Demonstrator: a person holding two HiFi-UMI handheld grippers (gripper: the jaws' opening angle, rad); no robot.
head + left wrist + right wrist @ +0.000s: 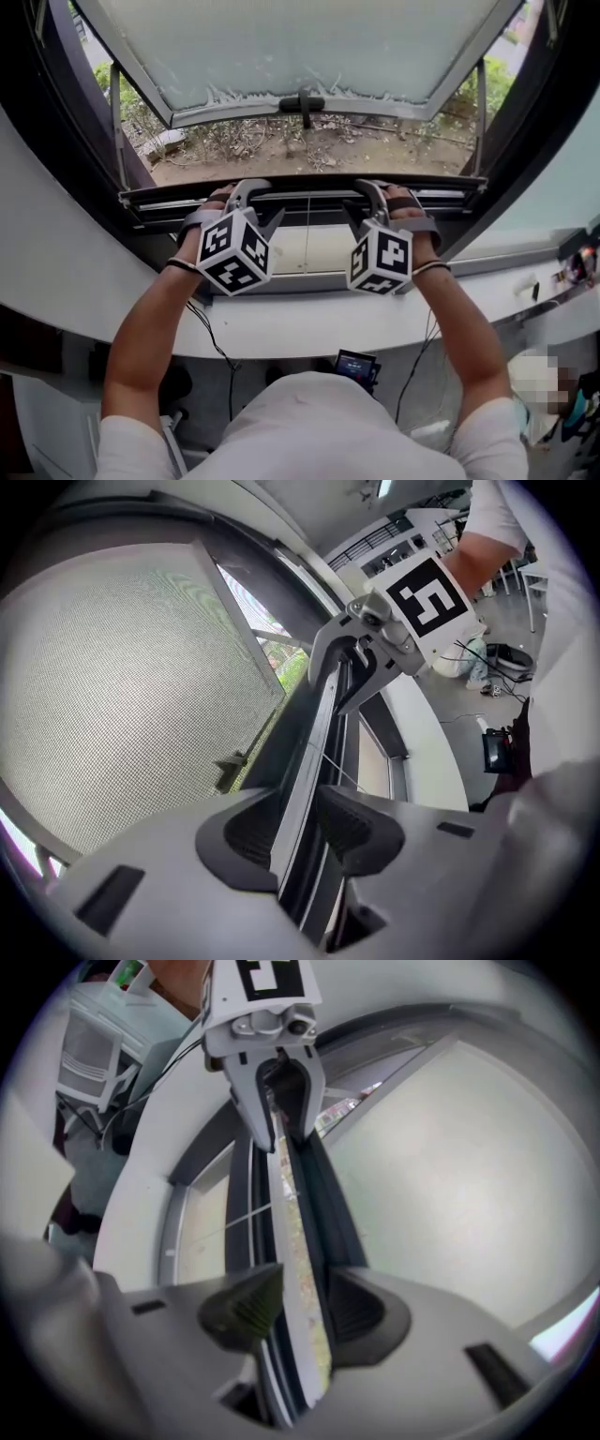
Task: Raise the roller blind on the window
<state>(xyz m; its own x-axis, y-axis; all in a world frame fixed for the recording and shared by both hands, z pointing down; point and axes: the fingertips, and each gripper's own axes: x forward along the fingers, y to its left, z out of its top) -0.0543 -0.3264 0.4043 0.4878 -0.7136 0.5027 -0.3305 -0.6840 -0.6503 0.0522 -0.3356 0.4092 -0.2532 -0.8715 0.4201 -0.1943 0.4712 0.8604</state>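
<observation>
The blind's dark bottom bar [309, 192] runs level across the window opening. My left gripper [246, 192] is closed on its left part and my right gripper [375, 190] on its right part. In the left gripper view the bar [319, 733] passes between the ribbed pads of the left gripper [298, 825], with the right gripper [352, 663] clamped further along it. In the right gripper view the bar [286, 1213] runs between the pads of the right gripper [305, 1307] toward the left gripper [278, 1101]. A pale panel [281, 251] with a thin cord lies below the bar.
Beyond the bar an open window sash [300, 47] tilts outward, its black handle [303, 103] at the lower edge. A curved white sill [309, 328] lies under my arms. Cables [211, 337] hang below it, beside a small device [356, 367].
</observation>
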